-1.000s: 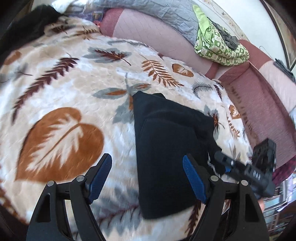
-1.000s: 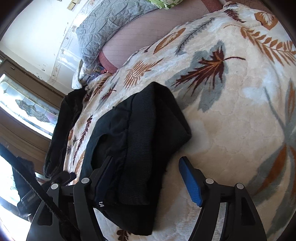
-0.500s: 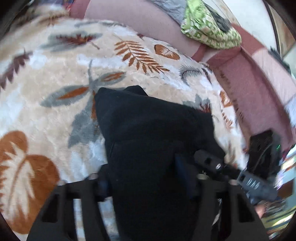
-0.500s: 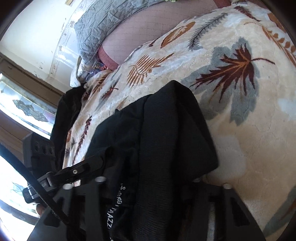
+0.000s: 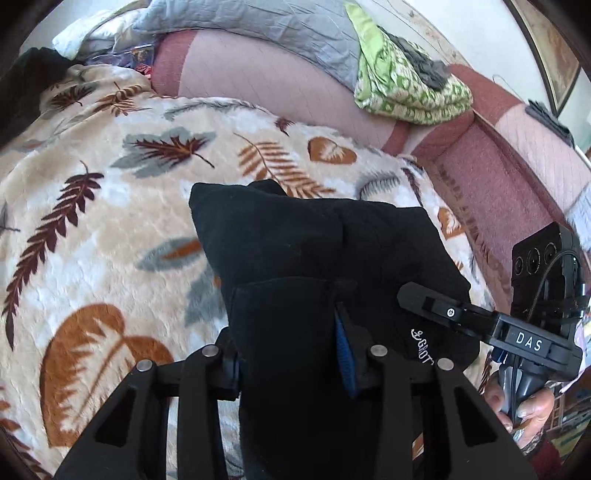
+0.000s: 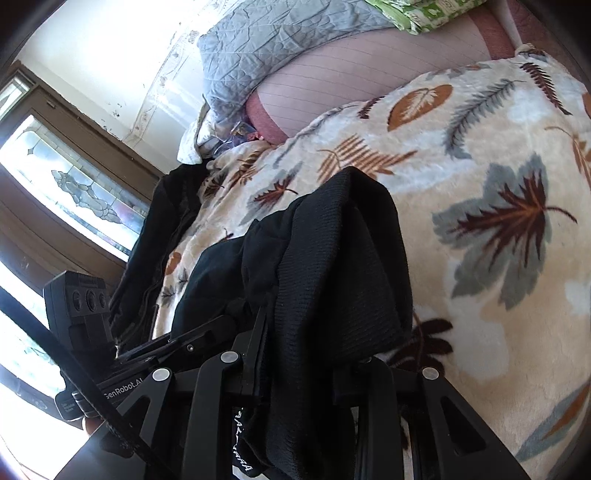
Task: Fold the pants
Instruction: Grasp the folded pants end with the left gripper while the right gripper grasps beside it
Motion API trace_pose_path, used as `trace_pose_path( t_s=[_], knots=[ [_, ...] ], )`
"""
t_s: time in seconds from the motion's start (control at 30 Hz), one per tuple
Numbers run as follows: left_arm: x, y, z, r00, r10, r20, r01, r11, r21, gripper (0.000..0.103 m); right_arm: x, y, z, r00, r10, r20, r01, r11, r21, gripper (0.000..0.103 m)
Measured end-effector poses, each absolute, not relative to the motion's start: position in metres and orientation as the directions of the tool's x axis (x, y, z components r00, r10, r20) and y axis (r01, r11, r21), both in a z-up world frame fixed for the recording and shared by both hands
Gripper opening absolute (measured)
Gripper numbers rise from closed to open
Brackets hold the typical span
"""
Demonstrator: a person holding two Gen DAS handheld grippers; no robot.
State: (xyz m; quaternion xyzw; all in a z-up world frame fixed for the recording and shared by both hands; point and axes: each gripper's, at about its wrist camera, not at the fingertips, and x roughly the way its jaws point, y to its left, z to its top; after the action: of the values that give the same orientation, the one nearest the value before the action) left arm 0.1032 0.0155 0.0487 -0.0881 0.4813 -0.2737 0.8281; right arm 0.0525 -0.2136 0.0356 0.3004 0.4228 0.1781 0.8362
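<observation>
The black pants [image 5: 317, 258] are a folded bundle on the leaf-print blanket [image 5: 92, 229]. My left gripper [image 5: 291, 354] is shut on the bundle's near edge, with cloth bunched between the blue pads. In the right wrist view the same pants [image 6: 332, 266] fill the middle, and my right gripper [image 6: 306, 369] is shut on their ribbed edge. Each gripper shows in the other's view: the right one at the bundle's right side [image 5: 480, 325], the left one at the lower left [image 6: 122, 369]. The bundle's far end looks raised off the blanket.
A pink sofa back [image 5: 280, 81] runs behind the blanket, with a grey quilt [image 5: 266, 26] and a green patterned cloth [image 5: 402, 85] on top. A dark garment [image 6: 166, 236] lies at the blanket's left edge. A stained-glass window [image 6: 81, 192] is at the left.
Both grippers were open beside the bundle a second ago. They moved in over its near edge and closed on it. The pants now bunch up between the fingers.
</observation>
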Motion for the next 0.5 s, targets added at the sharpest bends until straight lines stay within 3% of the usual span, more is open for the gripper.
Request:
trace_pose_path(
  t_s=[0.5],
  knots=[
    [0.181, -0.016, 0.052, 0.413, -0.452, -0.791, 0.32, 0.885, -0.338, 0.038, 0.127, -0.214, 0.046, 0.658, 0.453, -0.602, -0.084, 0.838, 0.54, 0.027]
  ],
)
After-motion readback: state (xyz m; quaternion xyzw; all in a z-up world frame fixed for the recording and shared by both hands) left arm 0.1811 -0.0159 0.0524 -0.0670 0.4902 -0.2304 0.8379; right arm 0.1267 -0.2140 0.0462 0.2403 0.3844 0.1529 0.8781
